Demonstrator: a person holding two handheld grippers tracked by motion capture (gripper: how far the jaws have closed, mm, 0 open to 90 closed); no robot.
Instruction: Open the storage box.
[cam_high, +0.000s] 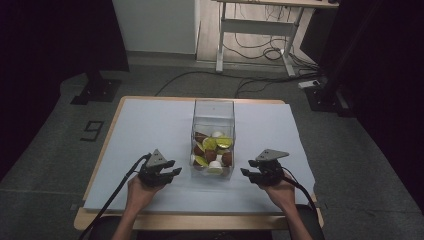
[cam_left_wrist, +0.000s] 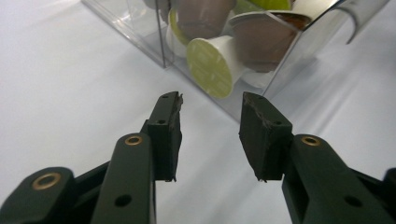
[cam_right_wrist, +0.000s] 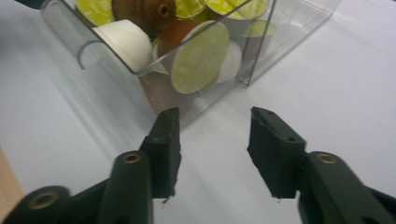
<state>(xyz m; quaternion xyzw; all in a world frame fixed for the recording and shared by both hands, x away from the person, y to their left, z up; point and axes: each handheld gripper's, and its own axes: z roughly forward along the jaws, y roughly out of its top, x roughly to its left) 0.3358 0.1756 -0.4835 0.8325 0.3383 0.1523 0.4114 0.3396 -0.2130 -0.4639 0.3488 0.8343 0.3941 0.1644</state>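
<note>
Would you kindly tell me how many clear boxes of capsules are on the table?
1: the clear box stands mid-table, between the left tongs and right tongs.

A pale sheet (cam_high: 150, 130) covers the wooden desk (cam_high: 107, 150). Beyond it, across the grey floor (cam_high: 50, 150), black cables (cam_high: 200, 75) run toward a white-framed second desk (cam_high: 260, 25). A dark stand base (cam_high: 97, 90) sits at the far left, another (cam_high: 325, 97) at the far right
</note>
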